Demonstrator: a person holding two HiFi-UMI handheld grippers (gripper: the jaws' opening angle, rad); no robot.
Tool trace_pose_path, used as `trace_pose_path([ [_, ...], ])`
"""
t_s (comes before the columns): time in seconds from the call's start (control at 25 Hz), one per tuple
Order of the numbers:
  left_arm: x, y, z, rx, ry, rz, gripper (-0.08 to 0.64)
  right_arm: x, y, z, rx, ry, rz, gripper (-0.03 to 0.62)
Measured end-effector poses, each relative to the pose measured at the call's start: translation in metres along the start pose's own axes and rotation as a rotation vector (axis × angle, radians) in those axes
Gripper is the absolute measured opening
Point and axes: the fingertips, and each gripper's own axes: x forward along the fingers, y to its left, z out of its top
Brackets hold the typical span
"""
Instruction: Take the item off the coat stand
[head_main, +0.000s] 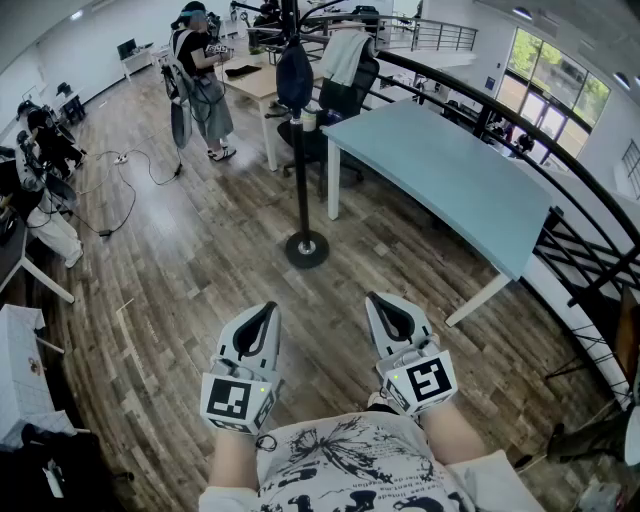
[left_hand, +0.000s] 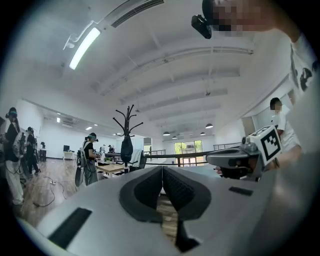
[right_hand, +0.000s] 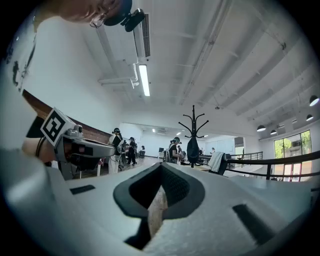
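Nothing of the job is done yet, by the look of it. The dark item (head_main: 294, 78) hangs high on the coat stand (head_main: 302, 150), which stands on the wooden floor well ahead of the person, just beside the corner of a pale blue surface (head_main: 450, 180). Both tools are held low, close to the body. The left hand-held gripper (head_main: 264, 312) has its jaws together with nothing between them, and the right hand-held gripper (head_main: 384, 302) is likewise closed and empty. The whole task is left: walking over, reaching up, opening, gripping the item and lifting it off its hook.
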Motion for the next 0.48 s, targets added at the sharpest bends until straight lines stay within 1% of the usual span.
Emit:
trace_pose_path([
  [0.24,-0.0039,0.0039,-0.0014,0.009,0.005,-0.007,0.005,0.0023,0.0042,0.0014,0.005,-0.003,-0.004,-0.009],
  [0.36,-0.0043,0.0050,-0.0084,0.011,0.003,-0.017,0.005,0.0038,0.0066,-0.0016,0.004,0.005,-0.005,-0.009],
  [0.48,-0.0057,0.0076,-0.0073,0.008,0.009,-0.013,0.005,0.0047,0.0065,-0.0033,0.030,-0.003,-0.024,-0.008],
])
